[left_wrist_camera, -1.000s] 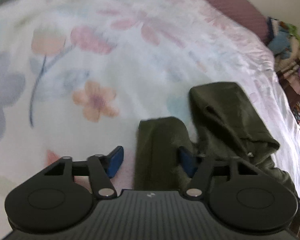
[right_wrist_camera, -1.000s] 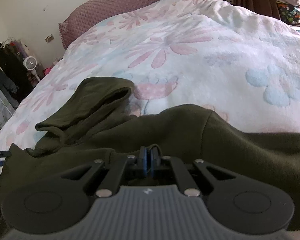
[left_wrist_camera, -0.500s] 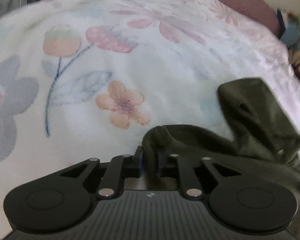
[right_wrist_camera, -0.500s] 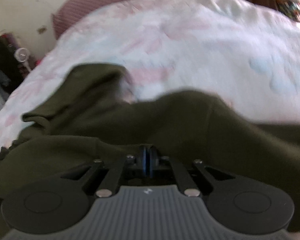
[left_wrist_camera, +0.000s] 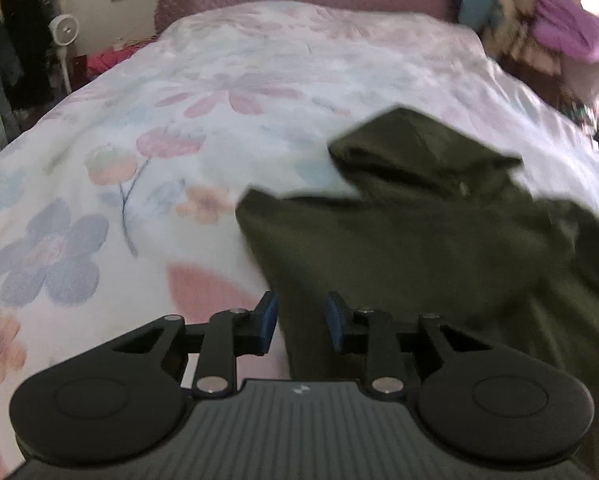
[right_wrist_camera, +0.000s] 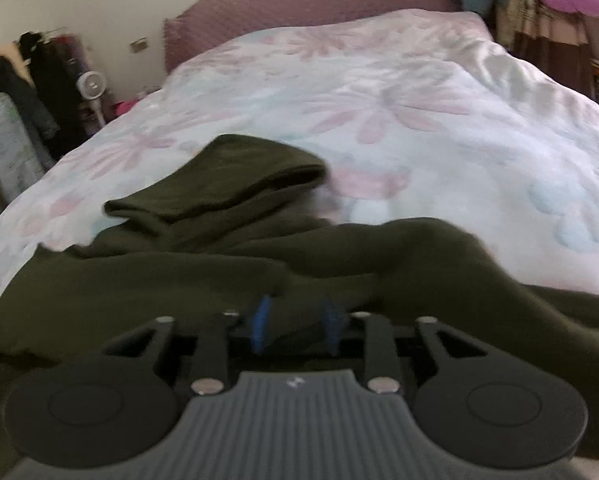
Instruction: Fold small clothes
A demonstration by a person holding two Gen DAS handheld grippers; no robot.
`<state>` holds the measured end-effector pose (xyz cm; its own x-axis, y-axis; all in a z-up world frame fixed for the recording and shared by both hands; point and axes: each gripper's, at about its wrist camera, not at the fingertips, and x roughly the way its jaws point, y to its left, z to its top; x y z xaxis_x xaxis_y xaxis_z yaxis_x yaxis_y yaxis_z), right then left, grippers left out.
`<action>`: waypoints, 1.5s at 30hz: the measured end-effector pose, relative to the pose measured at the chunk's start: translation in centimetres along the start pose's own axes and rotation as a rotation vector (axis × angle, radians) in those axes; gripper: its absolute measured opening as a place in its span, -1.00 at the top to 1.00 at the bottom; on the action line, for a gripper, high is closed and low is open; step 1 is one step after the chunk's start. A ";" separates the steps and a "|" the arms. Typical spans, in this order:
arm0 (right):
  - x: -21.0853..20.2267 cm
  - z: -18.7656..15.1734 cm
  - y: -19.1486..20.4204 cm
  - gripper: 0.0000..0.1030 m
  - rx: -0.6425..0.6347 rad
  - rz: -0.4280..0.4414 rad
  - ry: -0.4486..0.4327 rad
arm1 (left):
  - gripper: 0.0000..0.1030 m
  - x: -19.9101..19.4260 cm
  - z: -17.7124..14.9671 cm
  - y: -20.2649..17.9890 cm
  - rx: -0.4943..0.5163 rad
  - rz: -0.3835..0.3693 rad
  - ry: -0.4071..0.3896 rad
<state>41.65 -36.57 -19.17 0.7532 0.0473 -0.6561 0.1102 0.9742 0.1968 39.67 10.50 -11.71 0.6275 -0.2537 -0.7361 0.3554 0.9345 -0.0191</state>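
Observation:
A dark olive hooded top (left_wrist_camera: pixel 419 240) lies on a floral bedspread (left_wrist_camera: pixel 219 100), its hood (left_wrist_camera: pixel 411 152) pointing toward the headboard. My left gripper (left_wrist_camera: pixel 299 322) is open, its blue pads either side of the top's left edge. In the right wrist view the same top (right_wrist_camera: pixel 179 280) spreads across the foreground with its hood (right_wrist_camera: pixel 235 176) at the centre left. My right gripper (right_wrist_camera: pixel 295 324) is open just over the rumpled fabric, holding nothing.
A mauve headboard pillow (right_wrist_camera: pixel 299 4) runs along the far end of the bed. A small white fan (right_wrist_camera: pixel 91 84) and hanging dark clothes (right_wrist_camera: pixel 31 80) stand at the left. A pile of colourful laundry (left_wrist_camera: pixel 559 32) sits at the right of the bed.
Both grippers were shut on the top half a second ago and have now opened and let it go. The left sleeve now lies folded over the body. Both cameras have tilted up.

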 end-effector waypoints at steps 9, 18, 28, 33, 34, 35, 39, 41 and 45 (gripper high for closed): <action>0.3 -2.3 1.4 0.46 0.031 -0.004 0.038 | 0.24 1.6 -3.6 1.3 -0.044 -0.046 0.124; 1.2 -1.6 3.0 0.46 -0.045 -0.010 0.011 | 0.84 1.5 -3.2 1.7 -0.033 -0.047 0.078; 4.5 -2.9 0.8 0.79 0.028 -0.097 0.165 | 0.80 3.4 -2.3 2.9 0.025 -0.038 0.217; -1.1 -3.1 -2.2 0.86 0.061 -0.065 0.120 | 0.81 -0.5 -1.2 1.6 0.177 0.087 0.223; -2.6 -3.0 -3.0 0.73 0.076 -0.063 0.100 | 0.79 -1.9 -0.6 1.7 0.164 0.079 0.206; -4.5 -3.0 -4.0 0.61 0.095 -0.061 0.075 | 0.79 -3.0 0.0 1.7 0.148 0.070 0.183; -12.4 -3.3 -9.3 0.12 0.214 -0.090 -0.034 | 0.66 -7.5 3.3 0.5 0.081 0.087 0.048; -16.3 -3.7 -13.0 0.12 0.300 -0.125 -0.076 | 0.57 -9.3 4.8 -0.7 0.035 0.095 -0.034; -23.0 -5.0 -21.0 0.10 0.470 -0.250 -0.132 | 0.34 -11.0 6.6 -4.1 0.016 0.104 -0.186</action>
<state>18.76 -57.03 -11.85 0.7387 -0.2305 -0.6333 0.5512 0.7474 0.3709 35.89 7.77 0.96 0.7780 -0.1992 -0.5958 0.2921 0.9544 0.0624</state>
